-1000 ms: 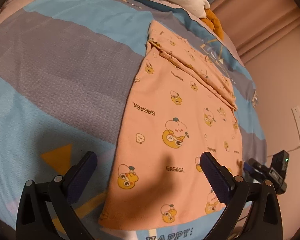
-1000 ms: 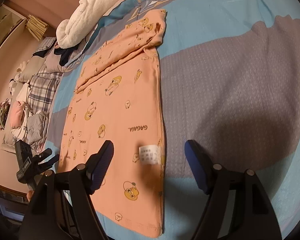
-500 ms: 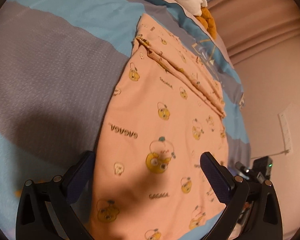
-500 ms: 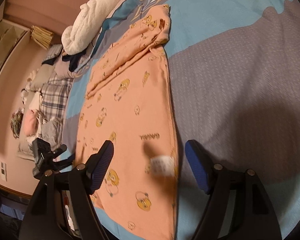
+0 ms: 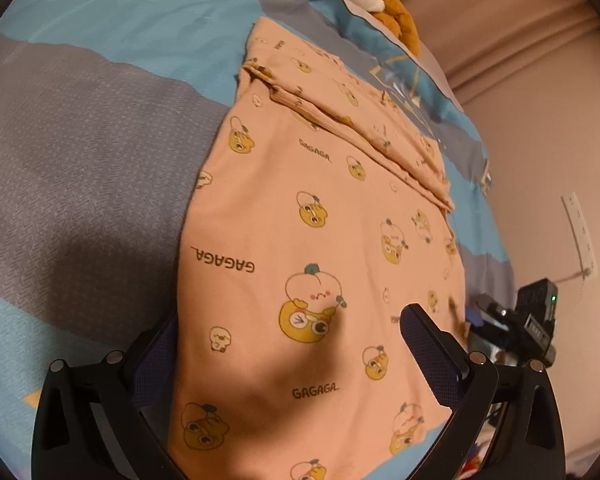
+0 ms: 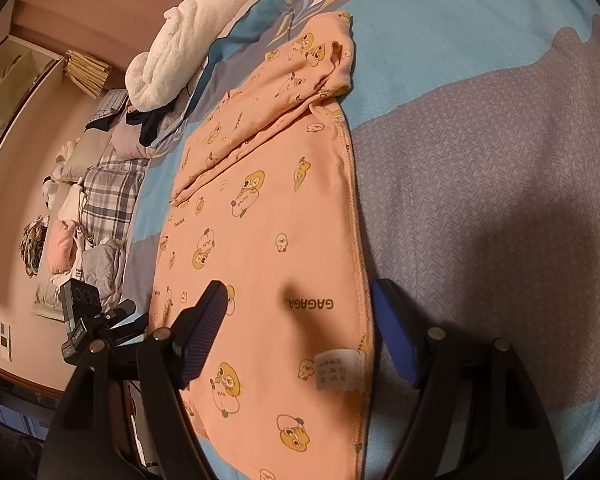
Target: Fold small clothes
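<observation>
Black gripper (image 5: 288, 356) frames, silver screws, blue-padded fingers (image 6: 394, 330)

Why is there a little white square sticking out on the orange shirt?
That is the care label on the peach garment, lying near its stitched edge. Labels normally sit inside, so the garment looks inside out. The far end is also bunched into a rumpled fold.

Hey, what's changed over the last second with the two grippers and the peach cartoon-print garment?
Both open grippers, left gripper and right gripper, moved down and forward toward the peach cartoon-print garment, now straddling its side edges. Nothing was gripped or released. The garment stayed flat on the blue-and-grey bedspread.
</observation>
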